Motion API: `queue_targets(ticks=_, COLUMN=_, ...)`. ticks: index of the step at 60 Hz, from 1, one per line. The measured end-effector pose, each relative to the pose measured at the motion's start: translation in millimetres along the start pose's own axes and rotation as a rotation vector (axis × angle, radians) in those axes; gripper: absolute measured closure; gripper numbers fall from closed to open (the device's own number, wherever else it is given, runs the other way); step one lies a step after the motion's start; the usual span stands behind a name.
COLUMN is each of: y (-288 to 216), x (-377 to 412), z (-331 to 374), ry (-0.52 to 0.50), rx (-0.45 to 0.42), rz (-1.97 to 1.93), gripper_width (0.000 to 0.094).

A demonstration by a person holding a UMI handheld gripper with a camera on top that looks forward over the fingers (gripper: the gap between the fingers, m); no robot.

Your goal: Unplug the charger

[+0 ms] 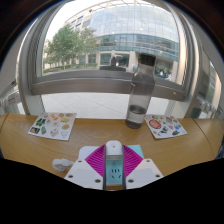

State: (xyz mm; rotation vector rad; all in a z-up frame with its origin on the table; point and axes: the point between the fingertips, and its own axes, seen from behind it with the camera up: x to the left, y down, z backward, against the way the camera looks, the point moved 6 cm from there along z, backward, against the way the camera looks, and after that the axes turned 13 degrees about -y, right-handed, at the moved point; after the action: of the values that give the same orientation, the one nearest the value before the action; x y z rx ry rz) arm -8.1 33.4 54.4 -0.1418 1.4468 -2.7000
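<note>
1. The gripper (pixel 114 172) sits at 6 o'clock in the view, its two white fingers (pixel 85 174) pointing forward over a light wooden table (pixel 100 132).
2. Between the fingers stands a small white charger (pixel 114 158), upright, with a pale blue mark low on its near face.
3. The magenta pads (pixel 97 160) on the fingers' inner faces lie close against the charger at either side; the fingers look clenched on it, gripping it by its flanks.
4. A turquoise scrap (pixel 133 151) shows just beside the charger at about 2 o'clock from it; what it belongs to cannot be told.
5. A small white object (pixel 62 163) lies on the table at 9 o'clock from the charger, near the left finger; its shape is too small to tell.
6. Beyond the fingers, at 1 o'clock, a tall clear bottle (pixel 140 95) with a dark cap stands upright at the table's far edge.
7. A printed sheet (pixel 52 125) with coloured pictures lies flat at 10 o'clock.
8. A second printed sheet (pixel 165 125) lies at 2 o'clock, just beside the bottle's base.
9. Behind the table a wide window (pixel 110 45) shows a glass-fronted building (pixel 130 30) and green trees (pixel 65 42) in daylight.
</note>
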Motion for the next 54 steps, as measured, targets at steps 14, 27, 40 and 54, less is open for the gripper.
queue_targets(ticks=14, y=-29.5, x=-1.8, z=7.7, ry=-0.073, rx=-0.026, rz=-0.076, gripper_width=0.0769)
queue_targets(ticks=27, y=-185.1, x=-61.6, z=152.7, ry=0.051, rx=-0.435, rz=0.013, gripper_width=0.0773)
queue_targets(ticks=40, y=-84.2, x=-143.9, z=129.6, ry=0.124, rx=-0.254, rz=-0.070, gripper_width=0.0771)
queue_targets(ticks=54, y=5.8, x=-185.6, z=76.2, ry=0.046, rx=-0.055, rz=-0.184, gripper_width=0.0765)
